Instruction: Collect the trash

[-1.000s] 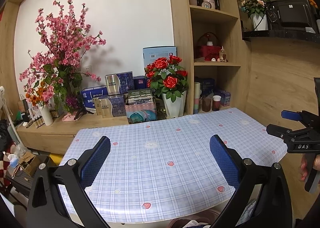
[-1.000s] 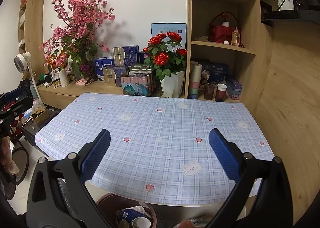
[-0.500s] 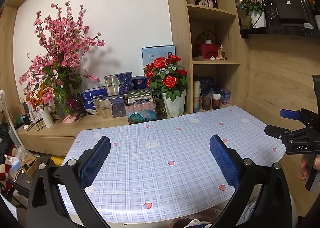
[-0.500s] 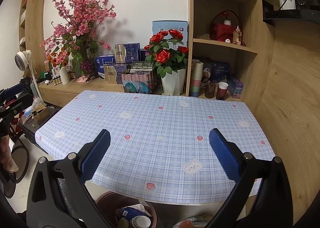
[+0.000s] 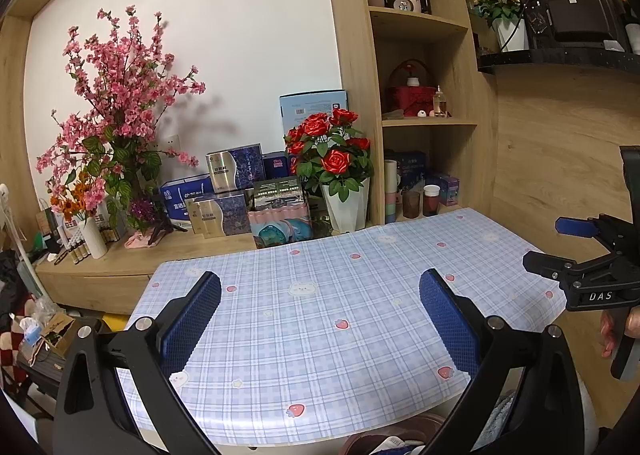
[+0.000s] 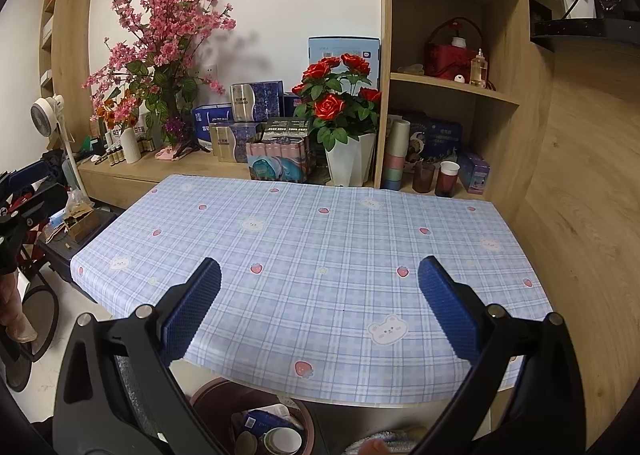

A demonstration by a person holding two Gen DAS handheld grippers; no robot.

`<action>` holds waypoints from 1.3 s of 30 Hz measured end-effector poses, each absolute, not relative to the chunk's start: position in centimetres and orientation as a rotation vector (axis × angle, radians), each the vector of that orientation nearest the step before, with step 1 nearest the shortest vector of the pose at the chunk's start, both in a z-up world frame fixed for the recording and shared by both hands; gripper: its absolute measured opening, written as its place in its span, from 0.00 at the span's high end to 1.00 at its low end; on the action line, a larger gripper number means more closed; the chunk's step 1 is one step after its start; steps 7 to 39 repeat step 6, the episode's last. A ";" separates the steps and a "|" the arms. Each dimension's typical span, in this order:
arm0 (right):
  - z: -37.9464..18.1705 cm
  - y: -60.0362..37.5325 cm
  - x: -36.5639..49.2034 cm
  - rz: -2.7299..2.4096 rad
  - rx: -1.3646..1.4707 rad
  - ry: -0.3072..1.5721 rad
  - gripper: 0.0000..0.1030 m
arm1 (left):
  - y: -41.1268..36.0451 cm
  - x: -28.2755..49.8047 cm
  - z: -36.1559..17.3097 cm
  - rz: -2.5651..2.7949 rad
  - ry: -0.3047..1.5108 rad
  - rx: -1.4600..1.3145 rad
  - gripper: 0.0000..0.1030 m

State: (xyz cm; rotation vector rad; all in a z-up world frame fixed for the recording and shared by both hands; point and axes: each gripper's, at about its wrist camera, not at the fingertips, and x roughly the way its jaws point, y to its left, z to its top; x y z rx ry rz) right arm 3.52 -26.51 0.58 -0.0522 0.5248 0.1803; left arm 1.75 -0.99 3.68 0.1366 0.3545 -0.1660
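trash (image 6: 276, 437): boxes and a cup lie in the brown bin (image 6: 208, 391) under the desk's near edge | desk (image 6: 320, 239): bare cloth, no litter visible | left gripper (image 5: 320, 319): spread wide, empty | right gripper (image 6: 320, 307): same | progress: looks finished

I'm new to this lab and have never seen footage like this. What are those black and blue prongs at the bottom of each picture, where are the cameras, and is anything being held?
No robot here: a person carries a hand-held claw in each hand, each with a fisheye camera looking forward along its two fingers. One picture is from the left claw, the other from the right claw; the prongs are their blue-padded fingers. Both are open and hold nothing. The right claw also shows at the edge of the left view. The table with a plaid cloth has nothing lying on it. Below its near edge stands a bin with trash inside.
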 end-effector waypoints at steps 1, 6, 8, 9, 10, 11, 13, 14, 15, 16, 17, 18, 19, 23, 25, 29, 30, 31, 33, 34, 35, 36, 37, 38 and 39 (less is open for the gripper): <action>0.6 -26.5 3.5 0.181 -0.054 0.525 0.06 | -1.0 1.8 3.7 -0.166 0.356 0.135 0.06; 0.5 -26.5 3.6 0.179 -0.060 0.527 0.05 | -1.0 1.9 3.6 -0.158 0.362 0.140 0.06; 0.5 -26.5 3.6 0.179 -0.060 0.527 0.05 | -1.0 1.9 3.6 -0.158 0.362 0.140 0.06; 0.5 -26.5 3.6 0.179 -0.060 0.527 0.05 | -1.0 1.9 3.6 -0.158 0.362 0.140 0.06; 0.5 -26.5 3.6 0.179 -0.060 0.527 0.05 | -1.0 1.9 3.6 -0.158 0.362 0.140 0.06; 0.5 -26.5 3.6 0.179 -0.060 0.527 0.05 | -1.0 1.9 3.6 -0.158 0.362 0.140 0.06; 0.5 -26.5 3.6 0.179 -0.060 0.527 0.05 | -1.0 1.9 3.6 -0.158 0.362 0.140 0.06; 0.5 -26.5 3.6 0.179 -0.060 0.527 0.05 | -1.0 1.9 3.6 -0.158 0.362 0.140 0.06; 0.5 -26.5 3.6 0.179 -0.060 0.527 0.05 | -1.0 1.9 3.6 -0.158 0.362 0.140 0.06; 0.5 -26.5 3.6 0.179 -0.060 0.527 0.05 | -1.0 1.9 3.6 -0.158 0.362 0.140 0.06; 0.5 -26.5 3.6 0.179 -0.060 0.527 0.05 | -1.0 1.9 3.6 -0.158 0.362 0.140 0.06; 0.5 -26.5 3.6 0.179 -0.060 0.527 0.05 | -1.0 1.9 3.6 -0.158 0.362 0.140 0.06; 0.5 -26.5 3.6 0.179 -0.060 0.527 0.05 | -1.0 1.9 3.6 -0.158 0.362 0.140 0.06; 0.5 -26.5 3.6 0.179 -0.060 0.527 0.05 | -1.0 1.9 3.6 -0.158 0.362 0.140 0.06; 0.5 -26.5 3.6 0.179 -0.060 0.527 0.05 | -1.0 1.9 3.6 -0.158 0.362 0.140 0.06; 0.5 -26.5 3.6 0.179 -0.060 0.527 0.05 | -1.0 1.9 3.6 -0.158 0.362 0.140 0.06; 0.5 -26.5 3.6 0.179 -0.060 0.527 0.05 | -1.0 1.9 3.6 -0.158 0.362 0.140 0.06; 0.5 -26.5 3.6 0.179 -0.060 0.527 0.05 | -1.0 1.9 3.6 -0.158 0.362 0.140 0.06; 0.5 -26.5 3.6 0.179 -0.060 0.527 0.05 | -1.0 1.9 3.6 -0.158 0.362 0.140 0.06; 0.5 -26.5 3.6 0.179 -0.060 0.527 0.05 | -1.0 1.9 3.6 -0.158 0.362 0.140 0.06; 0.5 -26.5 3.6 0.179 -0.060 0.527 0.05 | -1.0 1.9 3.6 -0.158 0.362 0.140 0.06; 0.5 -26.5 3.6 0.179 -0.060 0.527 0.05 | -1.0 1.9 3.6 -0.158 0.362 0.140 0.06; 0.5 -26.5 3.6 0.179 -0.060 0.527 0.05 | -1.0 1.9 3.6 -0.158 0.362 0.140 0.06; 0.5 -26.5 3.6 0.179 -0.060 0.527 0.05 | -1.0 1.9 3.6 -0.158 0.362 0.140 0.06; 0.5 -26.5 3.6 0.179 -0.060 0.527 0.05 | -1.0 1.9 3.6 -0.158 0.362 0.140 0.06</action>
